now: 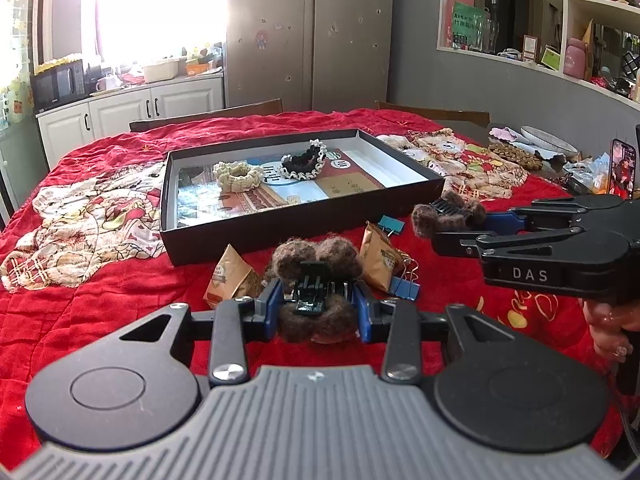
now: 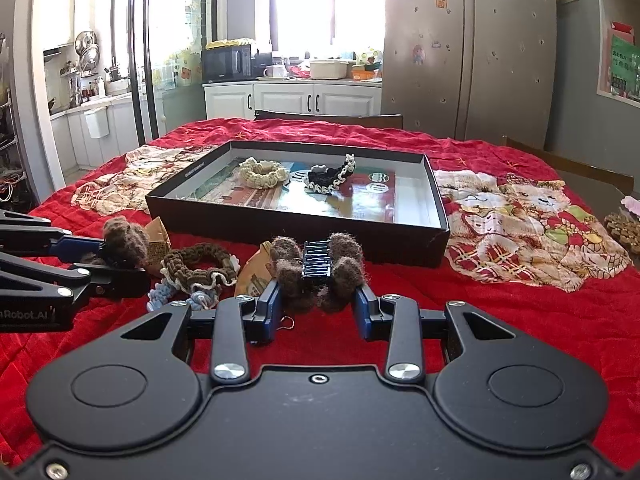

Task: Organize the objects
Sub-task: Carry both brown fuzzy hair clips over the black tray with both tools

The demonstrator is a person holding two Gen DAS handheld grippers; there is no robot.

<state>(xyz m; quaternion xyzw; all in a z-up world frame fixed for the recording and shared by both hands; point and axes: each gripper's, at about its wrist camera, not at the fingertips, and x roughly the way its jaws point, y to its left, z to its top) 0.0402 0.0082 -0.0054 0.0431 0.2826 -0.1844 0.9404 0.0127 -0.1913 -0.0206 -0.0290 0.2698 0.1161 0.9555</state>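
A brown fuzzy hair claw (image 1: 316,276) sits between the blue pads of my left gripper (image 1: 318,309), which is shut on it just above the red cloth. My right gripper (image 2: 317,298) is shut on a second brown fuzzy claw (image 2: 316,268) with blue teeth. Each gripper shows in the other view: the right gripper (image 1: 466,232) to the right, the left gripper (image 2: 120,264) to the left. Beyond both lies a shallow black box (image 1: 304,224) (image 2: 438,236) holding a cream scrunchie (image 1: 236,176) (image 2: 264,173) and a black-and-white scrunchie (image 1: 304,164) (image 2: 328,178).
On the red tablecloth (image 2: 520,320) lie a brown scrunchie (image 2: 200,264), a pale blue scrunchie (image 2: 192,300), two brown paper packets (image 1: 230,280) (image 1: 380,258) and blue binder clips (image 1: 404,289). A phone (image 1: 622,172) and a plate (image 1: 548,140) stand far right. A hand (image 1: 612,320) grips the right handle.
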